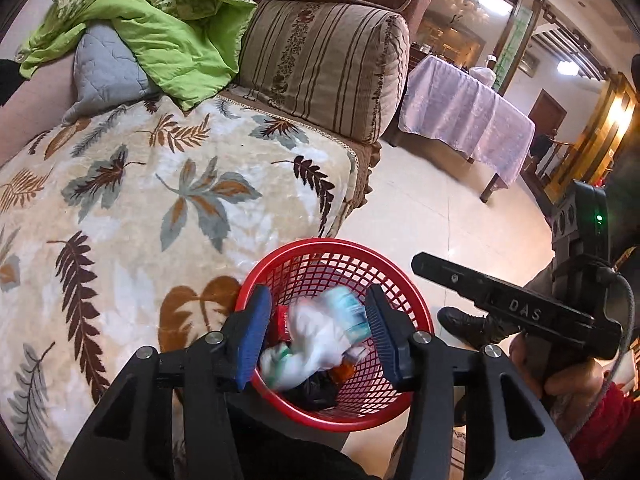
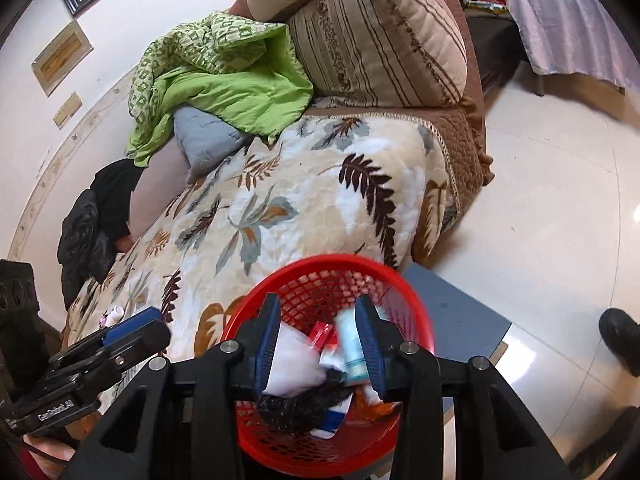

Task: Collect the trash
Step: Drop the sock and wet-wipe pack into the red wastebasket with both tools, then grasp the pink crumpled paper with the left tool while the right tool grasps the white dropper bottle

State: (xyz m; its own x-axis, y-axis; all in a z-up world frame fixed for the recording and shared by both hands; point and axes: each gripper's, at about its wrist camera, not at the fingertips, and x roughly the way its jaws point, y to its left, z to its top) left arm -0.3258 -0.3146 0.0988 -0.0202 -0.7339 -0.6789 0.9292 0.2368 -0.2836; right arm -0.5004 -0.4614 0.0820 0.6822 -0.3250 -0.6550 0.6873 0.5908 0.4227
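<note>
A red mesh basket (image 1: pixel 404 288) stands by the sofa; it also shows in the right wrist view (image 2: pixel 320 452). It holds white crumpled wrappers (image 1: pixel 316 344), a teal-labelled piece (image 1: pixel 348 308), a red packet (image 1: pixel 282 320) and a black bag (image 1: pixel 316 394). My left gripper (image 1: pixel 318 332) is open above the basket, and the blurred white and teal trash lies between its jaws. My right gripper (image 2: pixel 318 344) is open above the basket, over a white wrapper (image 2: pixel 292 364), a teal tube (image 2: pixel 352 348) and a black bag (image 2: pixel 304 400).
A sofa with a leaf-print blanket (image 1: pixel 160 208), a striped cushion (image 1: pixel 320 68) and a green quilt (image 1: pixel 172 36) lies left. A small white thing (image 2: pixel 116 312) lies on the blanket's near edge. A cloth-covered table (image 1: pixel 468 116) stands behind. A black shoe (image 1: pixel 468 324) is beside the basket.
</note>
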